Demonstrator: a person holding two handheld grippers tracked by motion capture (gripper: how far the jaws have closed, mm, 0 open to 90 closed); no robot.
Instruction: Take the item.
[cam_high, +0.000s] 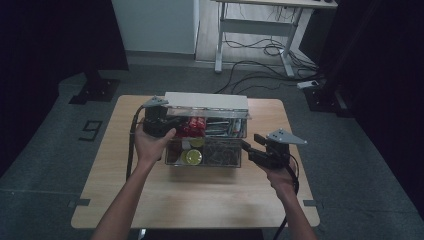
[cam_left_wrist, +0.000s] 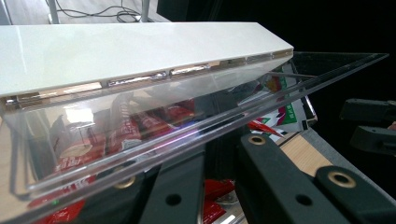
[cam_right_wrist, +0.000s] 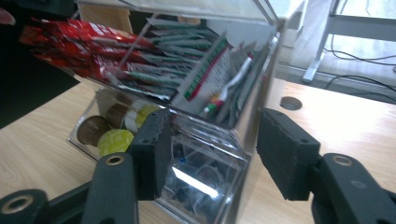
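From the high view I see my left gripper (cam_high: 162, 124) clamped on the clear lid (cam_high: 210, 114) of the box (cam_high: 205, 159) at table centre, while the right gripper view shows my right gripper (cam_right_wrist: 210, 154) at three o'clock, jaws half-wide astride the box corner, gripping nothing, and yellow pods (cam_right_wrist: 114, 141) inside.

A clear plastic box (cam_high: 205, 142) stands in the middle of the wooden table, split into compartments. Its clear lid (cam_left_wrist: 154, 123), hinged to a white strip along the back edge, is tilted up at the front and held partly open. Inside, red sachets (cam_right_wrist: 86, 46) fill the upper left section with green and white packets beside them, while round pods (cam_right_wrist: 114, 140), yellow and brown, lie in the lower front part.
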